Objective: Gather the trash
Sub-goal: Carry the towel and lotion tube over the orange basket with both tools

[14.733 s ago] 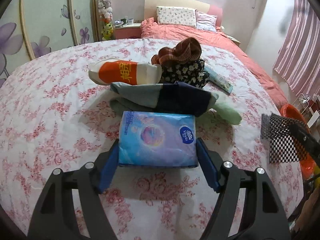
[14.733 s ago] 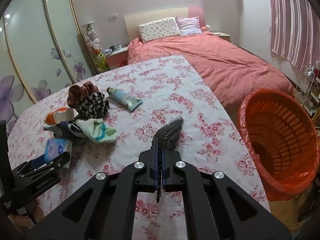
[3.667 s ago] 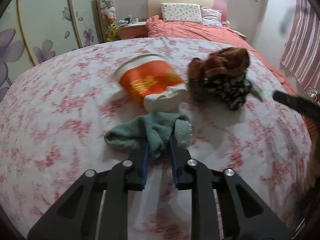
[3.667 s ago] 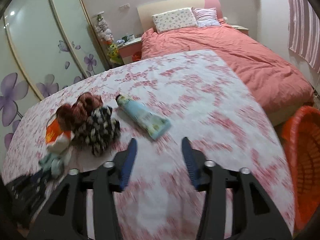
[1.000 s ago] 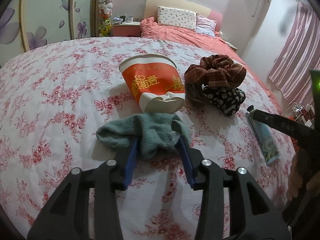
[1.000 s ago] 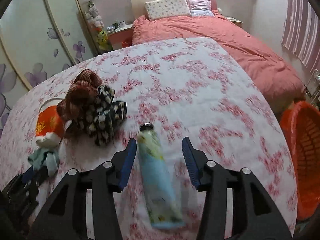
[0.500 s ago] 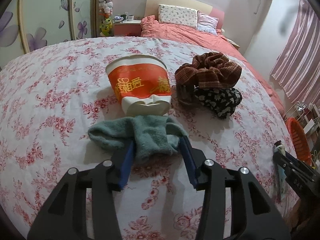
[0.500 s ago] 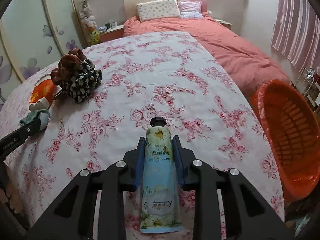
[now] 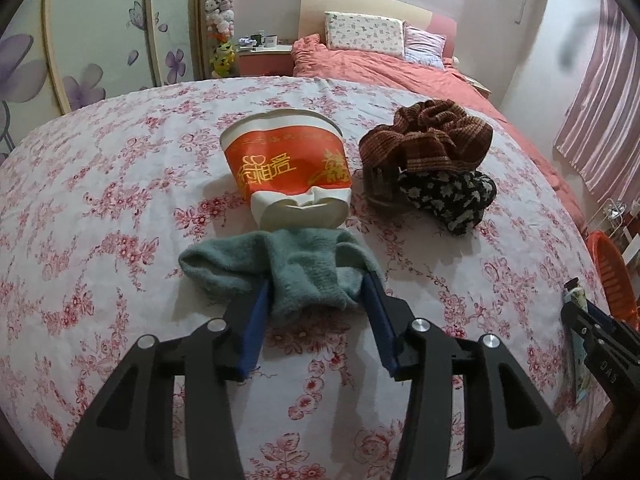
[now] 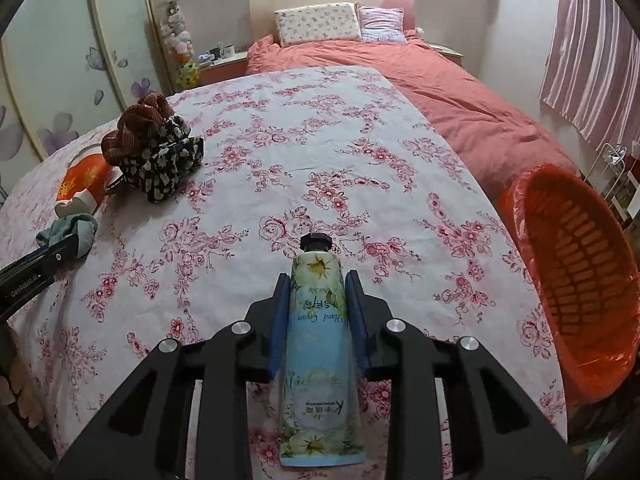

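My right gripper [image 10: 318, 284] is shut on a pale blue hand cream tube [image 10: 320, 332], cap pointing forward, held just above the flowered tablecloth [image 10: 280, 152]. An orange mesh basket [image 10: 576, 264] lined with a red bag stands off the table's right edge, close to the tube. My left gripper [image 9: 316, 292] stands open around a crumpled teal sock [image 9: 296, 276] that lies on the cloth; its blue pads flank the sock without squeezing it. Just beyond the sock lies a crushed orange and white paper cup [image 9: 288, 168] on its side.
A brown scrunchie [image 9: 428, 136] rests on a black floral scrunchie [image 9: 452, 196] right of the cup. A bed with a red cover [image 10: 460, 92] is behind the table. Wardrobe doors [image 9: 100, 40] stand at the left, striped curtains [image 10: 592, 60] at the right.
My right gripper closed on the tube and carried it toward the table's near right side, beside the basket. The left jaws widened slightly around the sock.
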### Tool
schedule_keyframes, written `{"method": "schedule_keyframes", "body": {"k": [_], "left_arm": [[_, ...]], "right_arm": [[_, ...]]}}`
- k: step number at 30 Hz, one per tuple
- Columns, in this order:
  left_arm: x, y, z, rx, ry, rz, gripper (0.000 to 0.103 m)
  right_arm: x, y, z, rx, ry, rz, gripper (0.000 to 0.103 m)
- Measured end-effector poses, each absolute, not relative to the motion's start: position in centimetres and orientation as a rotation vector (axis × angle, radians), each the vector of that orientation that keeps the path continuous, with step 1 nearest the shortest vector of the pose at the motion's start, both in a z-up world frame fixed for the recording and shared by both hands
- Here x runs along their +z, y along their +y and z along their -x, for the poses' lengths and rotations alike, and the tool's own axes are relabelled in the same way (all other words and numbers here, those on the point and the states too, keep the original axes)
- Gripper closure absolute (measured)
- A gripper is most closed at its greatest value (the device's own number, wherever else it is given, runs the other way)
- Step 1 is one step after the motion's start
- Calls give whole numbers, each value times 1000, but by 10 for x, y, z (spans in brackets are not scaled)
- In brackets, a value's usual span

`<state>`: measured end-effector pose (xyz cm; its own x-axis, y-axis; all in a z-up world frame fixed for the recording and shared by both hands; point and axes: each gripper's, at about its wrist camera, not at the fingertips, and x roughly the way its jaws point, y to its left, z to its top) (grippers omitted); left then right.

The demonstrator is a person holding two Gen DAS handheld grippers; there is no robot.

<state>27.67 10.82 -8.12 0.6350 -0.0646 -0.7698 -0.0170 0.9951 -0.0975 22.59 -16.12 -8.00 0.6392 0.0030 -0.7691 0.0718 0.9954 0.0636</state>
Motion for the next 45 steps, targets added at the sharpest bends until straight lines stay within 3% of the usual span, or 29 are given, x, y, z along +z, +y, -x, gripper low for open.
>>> {"method": "schedule_keyframes", "body": {"k": [22, 24, 28, 45], "left_arm": [[-80, 116, -274, -52, 874, 139, 56], [-80, 115, -274, -49, 874, 135, 59], [-79, 118, -273, -49, 871, 145, 84], [-19, 69, -226, -216, 736, 139, 86]], "right_arm": [[-81, -171, -226, -33, 874, -120, 74], [-81, -170, -226, -38, 875, -112, 74], [-81, -172, -222, -33, 869, -134, 75], [-33, -219, -175, 35, 692, -348, 75]]}}
